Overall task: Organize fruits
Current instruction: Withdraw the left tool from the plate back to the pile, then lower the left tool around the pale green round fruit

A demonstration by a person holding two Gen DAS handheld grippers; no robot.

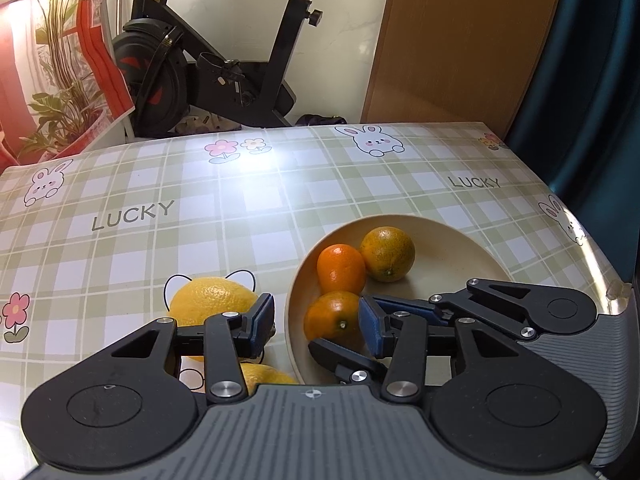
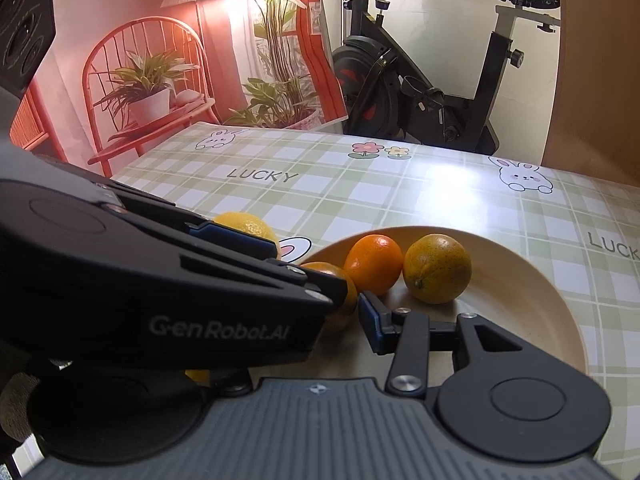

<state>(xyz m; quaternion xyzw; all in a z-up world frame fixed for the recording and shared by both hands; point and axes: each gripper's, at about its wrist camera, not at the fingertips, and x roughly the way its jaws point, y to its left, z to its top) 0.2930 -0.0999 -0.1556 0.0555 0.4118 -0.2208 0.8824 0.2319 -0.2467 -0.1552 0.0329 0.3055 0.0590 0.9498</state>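
A beige plate (image 1: 440, 248) (image 2: 520, 280) holds three fruits: a bright orange (image 1: 340, 268) (image 2: 374, 262), a greenish-yellow orange (image 1: 388, 254) (image 2: 436, 268), and a small orange (image 1: 332, 316) (image 2: 344, 284) at its near left rim. My left gripper (image 1: 316, 324) stands open around that small orange, its left pad clear of the fruit. My right gripper (image 2: 316, 322) reaches the same orange from the right. Only its right finger (image 2: 374, 326) shows, since the left gripper's body (image 2: 160, 280) covers the other one. Two lemons (image 1: 212, 300) (image 1: 264, 376) lie on the cloth left of the plate.
The table wears a green checked cloth (image 1: 200, 208) with rabbits and the word LUCKY, bare toward the back. An exercise bike (image 1: 208, 60) stands beyond the far edge. A printed backdrop (image 2: 160, 80) rises at the back left. The table's right edge (image 1: 600, 264) is close to the plate.
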